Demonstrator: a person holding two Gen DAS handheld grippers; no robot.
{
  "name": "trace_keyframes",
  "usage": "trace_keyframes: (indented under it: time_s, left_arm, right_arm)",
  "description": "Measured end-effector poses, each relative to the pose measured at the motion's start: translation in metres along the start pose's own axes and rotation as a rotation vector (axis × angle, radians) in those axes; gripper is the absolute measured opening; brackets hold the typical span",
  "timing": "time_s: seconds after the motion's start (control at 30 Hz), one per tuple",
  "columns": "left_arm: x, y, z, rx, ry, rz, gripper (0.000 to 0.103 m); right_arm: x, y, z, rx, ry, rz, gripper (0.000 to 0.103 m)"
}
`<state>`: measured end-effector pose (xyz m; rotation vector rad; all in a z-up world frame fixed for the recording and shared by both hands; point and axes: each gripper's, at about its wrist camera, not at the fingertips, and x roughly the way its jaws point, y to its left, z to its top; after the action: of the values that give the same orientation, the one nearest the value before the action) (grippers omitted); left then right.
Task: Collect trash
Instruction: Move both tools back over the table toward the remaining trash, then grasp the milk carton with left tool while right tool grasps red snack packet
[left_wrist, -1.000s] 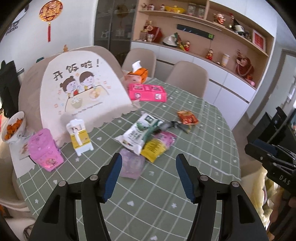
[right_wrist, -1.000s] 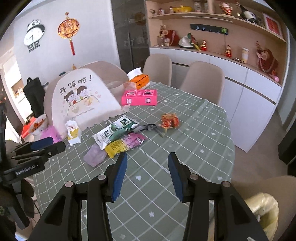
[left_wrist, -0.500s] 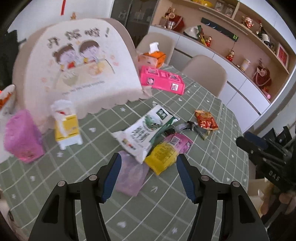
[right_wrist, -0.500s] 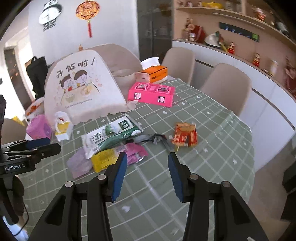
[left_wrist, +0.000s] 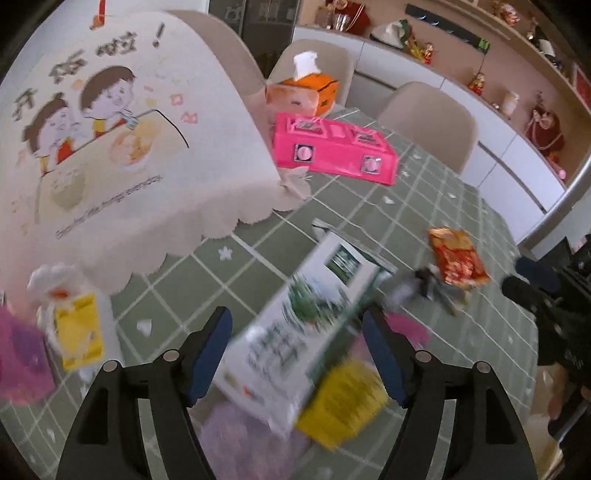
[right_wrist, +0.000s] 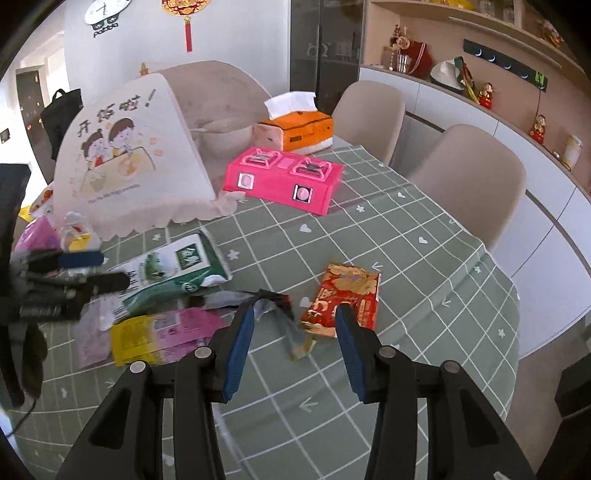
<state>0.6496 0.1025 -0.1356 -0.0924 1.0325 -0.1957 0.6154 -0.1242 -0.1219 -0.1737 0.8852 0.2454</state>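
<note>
Left wrist view had the left gripper with its jaws apart, having just been opening wider, nothing clamped, hovering over the white-and-green wrapper; a yellow packet and a purple wrapper lay right beside it on the worktop. Over on the right wrist side, the right gripper had its jaws apart too and empty, with a crumpled grey wrapper between them and the red snack packet just past the right tip. Pink toy stove and orange tissue box sat further back.
</note>
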Motion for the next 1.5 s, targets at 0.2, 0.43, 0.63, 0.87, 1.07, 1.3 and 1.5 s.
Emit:
trace_keyframes:
  time_s: [0.2,0.43,0.63,0.87,1.07,1.3,1.5]
  left_arm:
    - [0.039,0.009,0.009,-0.018,0.090,-0.021,0.073]
    - [0.041,0.019,0.003,-0.085,0.104,-0.066,0.073]
    - [0.032,0.020,-0.006,-0.121,0.134,-0.067,0.058]
    - [0.007,0.009,-0.033,-0.083,0.161,-0.041,0.025]
    - [-0.028,0.000,-0.050,-0.050,0.109,-0.030,0.015]
    - [-0.062,-0.011,-0.050,-0.008,0.035,-0.009,0.013]
    - [-0.074,-0.011,-0.048,0.004,0.006,-0.002,0.013]
  right_arm:
    - [0.011,-0.007,-0.004,0.018,0.018,0.000,0.043]
    - [0.009,-0.011,-0.010,0.039,0.037,0.000,0.043]
    - [0.000,-0.011,-0.014,0.058,0.043,0.008,0.043]
    - [-0.009,-0.004,-0.026,0.046,0.062,0.016,0.043]
    - [-0.006,0.001,-0.032,0.045,0.084,0.024,0.043]
    - [0.003,0.002,-0.025,0.065,0.093,0.034,0.043]
    - [0.010,-0.002,-0.009,0.066,0.066,0.018,0.043]
